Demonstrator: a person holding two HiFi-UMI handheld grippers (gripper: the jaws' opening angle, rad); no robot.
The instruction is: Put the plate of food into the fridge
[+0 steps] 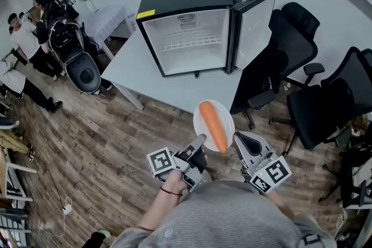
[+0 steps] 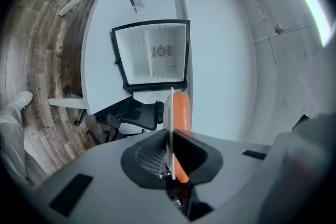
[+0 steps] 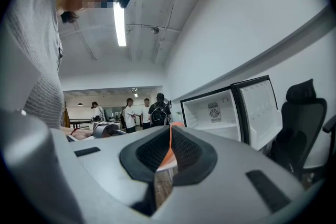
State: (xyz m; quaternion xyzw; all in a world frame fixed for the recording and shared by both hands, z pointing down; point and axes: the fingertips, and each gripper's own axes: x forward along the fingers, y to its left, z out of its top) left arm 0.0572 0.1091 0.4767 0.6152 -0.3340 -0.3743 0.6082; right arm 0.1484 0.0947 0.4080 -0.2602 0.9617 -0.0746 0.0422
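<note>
A white plate carrying a long orange carrot hangs in the air in front of the table. My left gripper is shut on the plate's near-left rim and my right gripper on its near-right rim. In the left gripper view the plate stands edge-on between the shut jaws of the left gripper, with the carrot beside it. The right gripper pinches the plate's rim too. The black mini fridge stands open on the white table, its inside bare apart from a wire shelf.
The fridge door is swung out to the right. Black office chairs crowd the right side. Several people and a black seat are at the far left, over a wooden floor.
</note>
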